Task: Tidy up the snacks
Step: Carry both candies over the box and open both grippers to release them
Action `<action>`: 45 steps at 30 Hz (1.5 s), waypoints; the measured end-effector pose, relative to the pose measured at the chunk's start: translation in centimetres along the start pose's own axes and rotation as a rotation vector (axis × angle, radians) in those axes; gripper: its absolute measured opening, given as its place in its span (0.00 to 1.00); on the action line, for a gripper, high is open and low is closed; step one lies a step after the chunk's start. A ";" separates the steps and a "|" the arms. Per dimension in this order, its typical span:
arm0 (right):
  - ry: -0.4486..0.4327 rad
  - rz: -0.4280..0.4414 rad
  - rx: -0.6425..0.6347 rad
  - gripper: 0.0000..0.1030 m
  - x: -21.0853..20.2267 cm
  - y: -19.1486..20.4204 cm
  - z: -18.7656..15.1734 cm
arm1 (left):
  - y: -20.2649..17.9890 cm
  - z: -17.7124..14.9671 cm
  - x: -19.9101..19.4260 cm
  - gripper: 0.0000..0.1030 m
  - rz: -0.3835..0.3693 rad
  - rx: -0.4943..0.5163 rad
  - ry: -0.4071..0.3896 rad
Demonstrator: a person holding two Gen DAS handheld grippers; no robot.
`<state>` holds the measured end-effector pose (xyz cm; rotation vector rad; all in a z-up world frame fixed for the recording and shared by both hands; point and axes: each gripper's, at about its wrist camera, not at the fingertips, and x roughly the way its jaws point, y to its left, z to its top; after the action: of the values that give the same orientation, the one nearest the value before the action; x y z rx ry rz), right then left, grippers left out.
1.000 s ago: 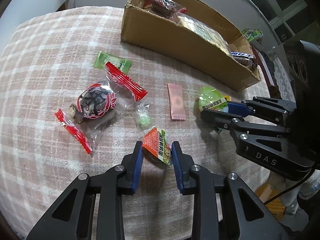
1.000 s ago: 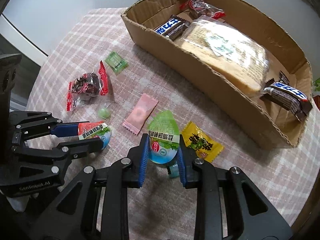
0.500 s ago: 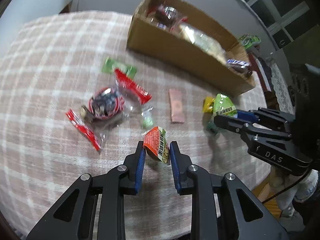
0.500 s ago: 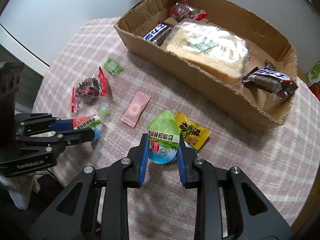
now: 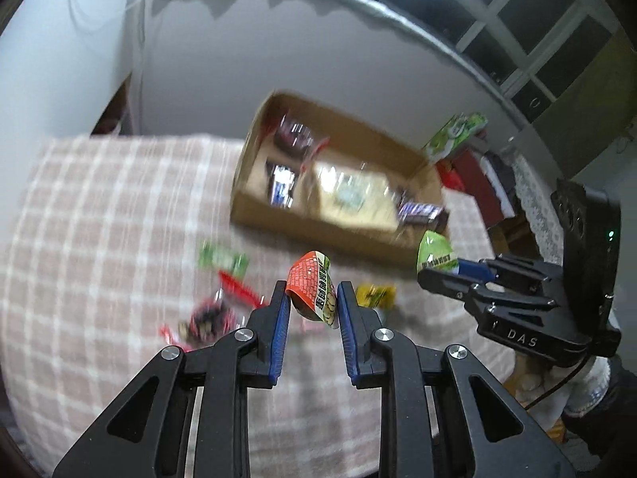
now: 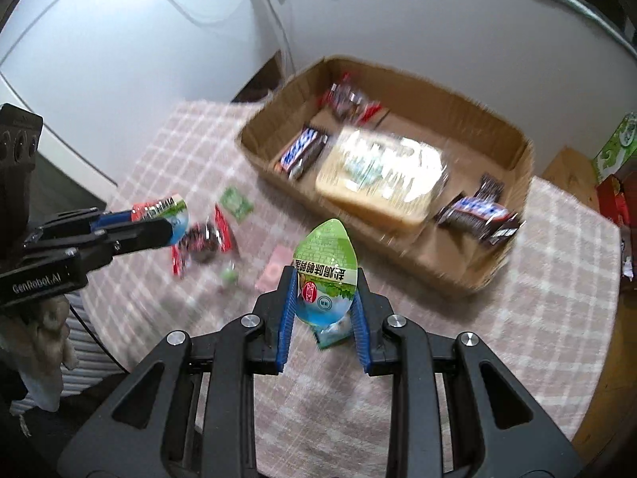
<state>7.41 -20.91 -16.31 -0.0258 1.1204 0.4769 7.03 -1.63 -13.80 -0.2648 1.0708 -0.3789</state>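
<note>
My left gripper (image 5: 311,298) is shut on a red snack packet (image 5: 312,288) and holds it high above the checked tablecloth; the packet also shows in the right wrist view (image 6: 161,209). My right gripper (image 6: 324,288) is shut on a green snack packet (image 6: 325,269), also lifted; it shows in the left wrist view (image 5: 434,253). The cardboard box (image 6: 513,151) stands at the back of the table and holds chocolate bars (image 6: 302,151), a large cracker pack (image 6: 382,177) and a red-wrapped sweet (image 6: 350,99).
Loose snacks lie on the tablecloth (image 6: 557,259): a green sachet (image 6: 237,203), a red-ended plum packet (image 6: 205,241), a pink sachet (image 6: 274,269), a small green candy (image 6: 229,275) and a yellow packet (image 5: 374,294). Green and red boxes (image 5: 458,135) stand beyond the table.
Both grippers have risen well above the table with their packets and moved toward the cardboard box. The view is blurred by the motion.
</note>
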 end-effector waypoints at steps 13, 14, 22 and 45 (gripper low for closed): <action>-0.089 -0.070 0.062 0.26 -2.4 -5.1 5.9 | -3.5 5.8 2.7 0.21 -0.002 0.108 -0.057; -0.090 -0.076 0.067 0.26 -2.3 -5.5 6.2 | -3.7 6.2 3.1 0.21 -0.002 0.114 -0.056; -0.063 -0.116 0.121 0.26 -0.6 -8.6 7.9 | -4.5 8.2 6.0 0.22 -0.001 0.139 -0.023; -0.007 -0.157 0.134 0.55 1.9 -9.8 8.5 | -3.9 9.7 8.8 0.43 0.034 0.108 0.038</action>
<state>19.05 -26.90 -16.26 0.0048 1.1316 0.2610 18.70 -8.59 -14.87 -0.1434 1.0865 -0.4112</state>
